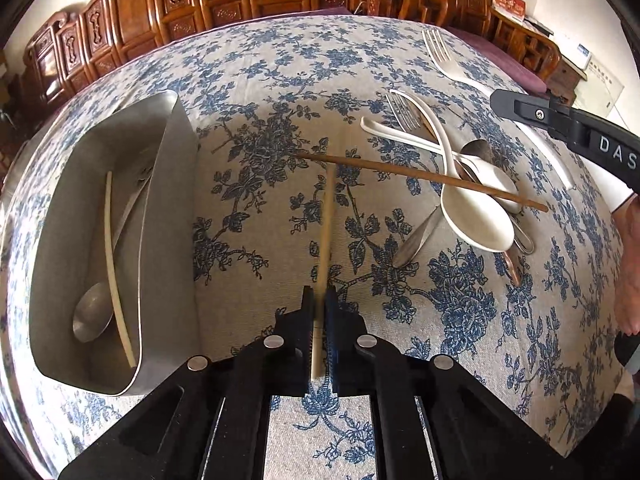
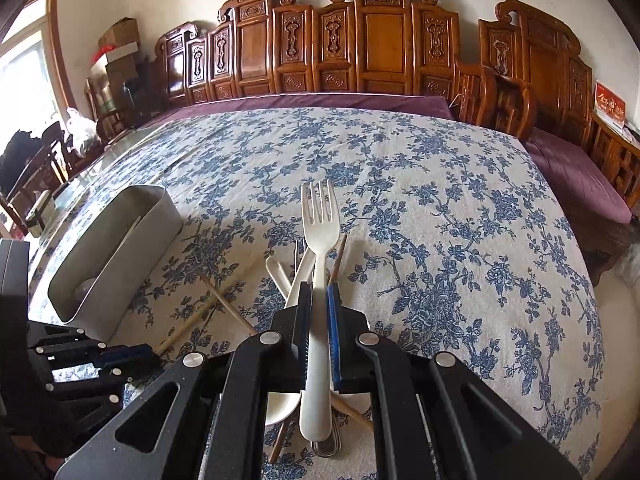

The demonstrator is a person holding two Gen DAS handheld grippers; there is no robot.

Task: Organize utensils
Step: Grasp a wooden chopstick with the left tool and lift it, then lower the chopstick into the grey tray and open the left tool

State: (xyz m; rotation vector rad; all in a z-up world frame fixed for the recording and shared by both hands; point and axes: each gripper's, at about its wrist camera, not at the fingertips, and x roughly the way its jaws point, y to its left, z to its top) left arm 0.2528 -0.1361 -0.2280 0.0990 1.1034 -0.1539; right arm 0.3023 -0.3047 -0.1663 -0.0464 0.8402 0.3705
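My left gripper is shut on a pale chopstick that points away over the cloth. A grey metal bin stands to its left and holds a metal spoon, a pale chopstick and a fork. A pile of utensils lies at the right: white spoons, a metal fork and a brown chopstick. My right gripper is shut on a white plastic fork and holds it above that pile; the fork also shows in the left wrist view.
The table carries a blue floral cloth. Carved wooden chairs line the far wall and a purple cushioned bench stands at the right. In the right wrist view the bin stands at the left, beyond the left gripper.
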